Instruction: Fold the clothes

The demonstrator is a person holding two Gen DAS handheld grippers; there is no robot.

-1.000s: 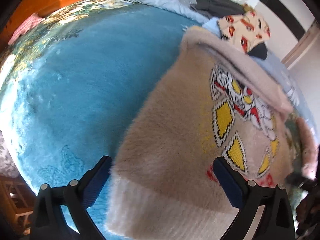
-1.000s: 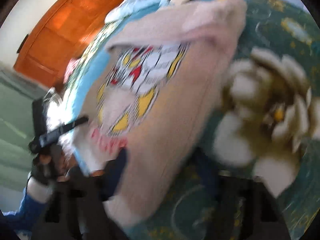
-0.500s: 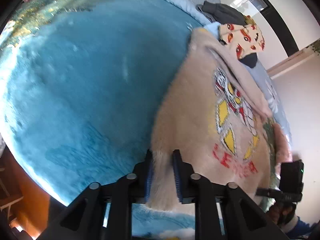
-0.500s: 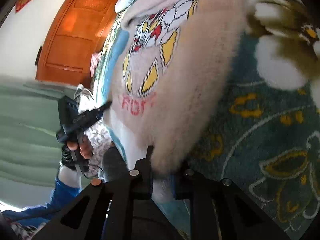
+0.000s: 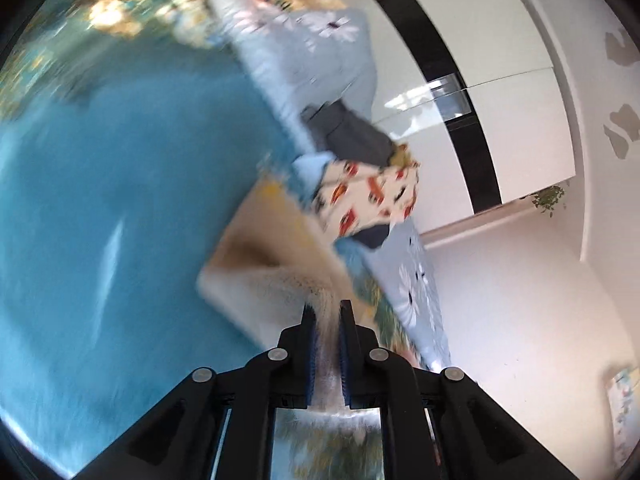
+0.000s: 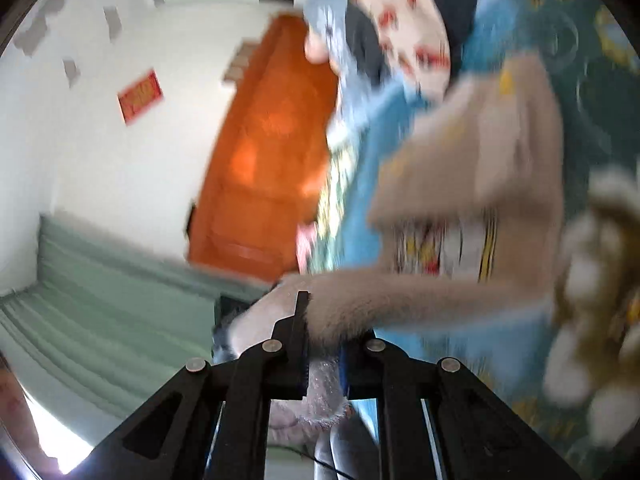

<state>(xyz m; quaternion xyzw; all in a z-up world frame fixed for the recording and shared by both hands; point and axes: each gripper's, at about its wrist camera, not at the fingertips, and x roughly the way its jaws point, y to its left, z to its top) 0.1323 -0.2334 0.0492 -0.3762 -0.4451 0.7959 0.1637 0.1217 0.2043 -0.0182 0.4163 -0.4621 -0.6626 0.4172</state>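
Note:
A fuzzy tan sweater [image 5: 264, 264] with a yellow, red and white print lies on a blue blanket [image 5: 100, 220], its bottom hem lifted. My left gripper [image 5: 327, 316] is shut on one hem corner. In the right wrist view the sweater [image 6: 492, 152] is partly doubled over, print [image 6: 448, 248] showing underneath. My right gripper [image 6: 320, 320] is shut on the other hem corner, held above the bed. Both views are motion-blurred.
A cream patterned garment [image 5: 368, 196] and a dark grey one [image 5: 352, 136] lie beyond the sweater on a pale blue floral quilt [image 5: 312, 52]. A teal flowered bedspread [image 6: 592, 80] lies beneath. An orange wooden door [image 6: 272, 140] and green sofa [image 6: 100, 300] stand behind.
Both grippers closed on the sweater's bottom hem corners and lifted them up and forward toward the collar. The sweater now folds over itself.

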